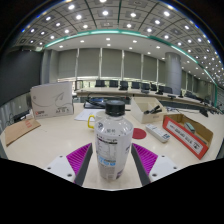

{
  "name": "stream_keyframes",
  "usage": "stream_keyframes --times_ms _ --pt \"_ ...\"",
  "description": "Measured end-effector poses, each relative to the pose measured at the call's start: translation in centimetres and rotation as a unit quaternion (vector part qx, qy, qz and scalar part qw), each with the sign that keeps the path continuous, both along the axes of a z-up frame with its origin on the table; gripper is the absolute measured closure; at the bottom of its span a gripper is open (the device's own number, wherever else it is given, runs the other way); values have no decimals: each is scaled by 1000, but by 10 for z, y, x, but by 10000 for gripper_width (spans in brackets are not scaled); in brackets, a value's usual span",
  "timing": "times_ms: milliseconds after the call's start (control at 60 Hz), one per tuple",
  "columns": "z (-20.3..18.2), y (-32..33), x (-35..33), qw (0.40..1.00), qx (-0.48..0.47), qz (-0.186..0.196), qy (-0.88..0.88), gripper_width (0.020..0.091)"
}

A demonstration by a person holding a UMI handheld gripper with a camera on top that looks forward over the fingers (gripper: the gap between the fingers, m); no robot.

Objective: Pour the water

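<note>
The gripper (113, 172) has its two fingers closed against the sides of a clear plastic water bottle (112, 142), the magenta pads (78, 156) pressing the lower body at either side. The bottle stands upright between the fingers, dark cap (113, 106) on, a pale label round its middle; whether its base rests on the white table (50, 140) cannot be told. Judged from its look, it is thin-walled and smooth: likely to give under hard squeeze and slip under a light one, with weight depending on fill, which is not legible here. The labelled mid-body appears the firmest hold. Beyond it lie a red-sided open box (188, 132), a flat brown carton (20, 131) and a whiteboard (52, 100); further off, desks with monitors.
</note>
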State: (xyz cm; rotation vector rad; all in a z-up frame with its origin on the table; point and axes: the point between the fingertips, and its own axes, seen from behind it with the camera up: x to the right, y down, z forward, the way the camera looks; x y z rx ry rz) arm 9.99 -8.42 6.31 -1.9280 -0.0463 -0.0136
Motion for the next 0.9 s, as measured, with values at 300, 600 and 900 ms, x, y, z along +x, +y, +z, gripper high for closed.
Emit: stream_keyframes --times_ms 300,600,900 --pt "0 18 0 999 24 -20 11 635" --pt "42 31 16 996 4 -23 -87 687" --pt "127 118 91 915 9 -43 -400 688"
